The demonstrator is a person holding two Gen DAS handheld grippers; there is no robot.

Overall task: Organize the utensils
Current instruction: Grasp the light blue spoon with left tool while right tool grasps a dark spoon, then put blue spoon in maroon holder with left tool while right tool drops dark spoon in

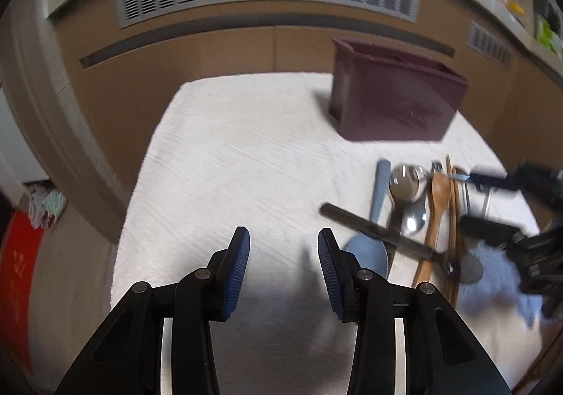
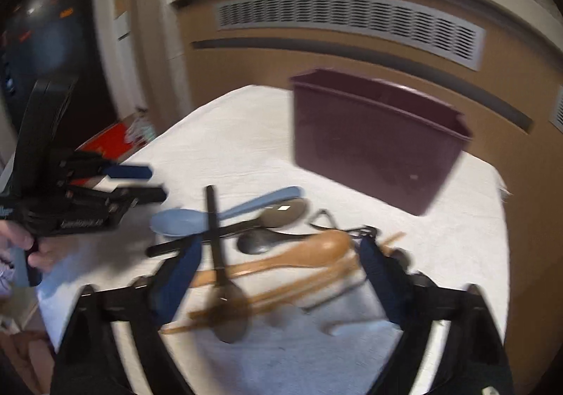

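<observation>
In the left wrist view, the left gripper (image 1: 283,247) is hanging with its jaws spread and empty over the bare middle of the white cloth (image 1: 228,155). The pile of utensils (image 1: 418,215) is lying to its right, near the right edge of the cloth, and the dark bin (image 1: 394,103) is standing behind the pile, toward the far edge. Most handles are running from near to far, only one dark flat piece (image 1: 373,231) is crossing them. In the right wrist view, the right gripper (image 2: 278,265) is hovering directly above the same pile, its jaws spread with several utensils showing between them. The picture is blurred, so I cannot tell whether a pad is touching anything. The wooden spoon (image 2: 299,254) is lying crosswise between the fingers. I judge the right hand is much nearer, and the bin is lying straight ahead of it.
</observation>
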